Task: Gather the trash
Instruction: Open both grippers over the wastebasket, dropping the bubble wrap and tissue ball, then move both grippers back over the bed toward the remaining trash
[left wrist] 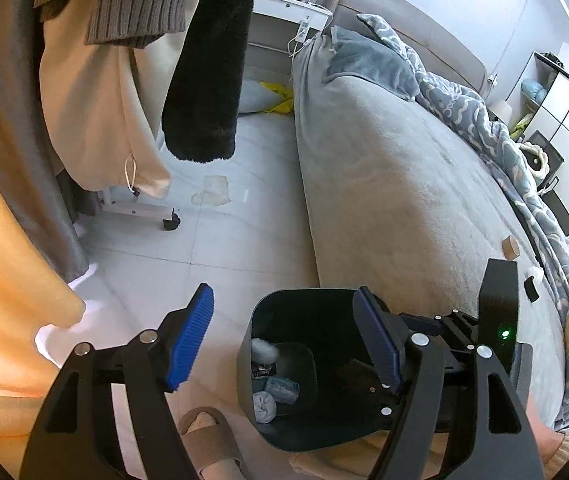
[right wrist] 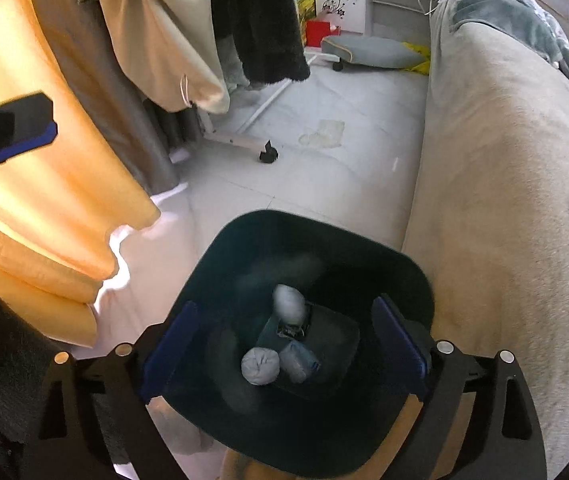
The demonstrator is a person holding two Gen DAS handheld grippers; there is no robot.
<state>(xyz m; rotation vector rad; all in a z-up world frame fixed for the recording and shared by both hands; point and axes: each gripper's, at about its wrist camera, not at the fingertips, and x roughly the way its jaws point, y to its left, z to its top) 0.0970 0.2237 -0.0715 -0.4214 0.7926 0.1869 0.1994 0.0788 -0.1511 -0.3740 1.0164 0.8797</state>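
A dark bin [left wrist: 284, 432] stands on the floor beside the bed and also shows in the right wrist view [right wrist: 400, 260]. Crumpled tissue balls [right wrist: 260, 366] and a small blue packet [right wrist: 298, 360] lie in its bottom. My right gripper [right wrist: 284, 346] is open and empty directly above the bin's mouth. My left gripper [left wrist: 284, 340] is open and empty, to the left of the bin, and one of its fingers [right wrist: 20, 128] shows at the left edge of the right wrist view. A cardboard roll [left wrist: 510, 247] and a white tissue [left wrist: 536, 274] lie on the bed. A flat stain or wrapper [left wrist: 212, 191] lies on the floor.
The grey bed [left wrist: 404, 200] with a patterned blanket [left wrist: 484, 120] fills the right. A wheeled clothes rack [left wrist: 152, 216] with hanging coats and an orange curtain [left wrist: 0, 240] stand at the left. A grey cushion [right wrist: 368, 52] and a yellow bag [left wrist: 280, 98] lie by the white nightstand [left wrist: 284, 12]. A slippered foot [left wrist: 208, 440] is near the bin.
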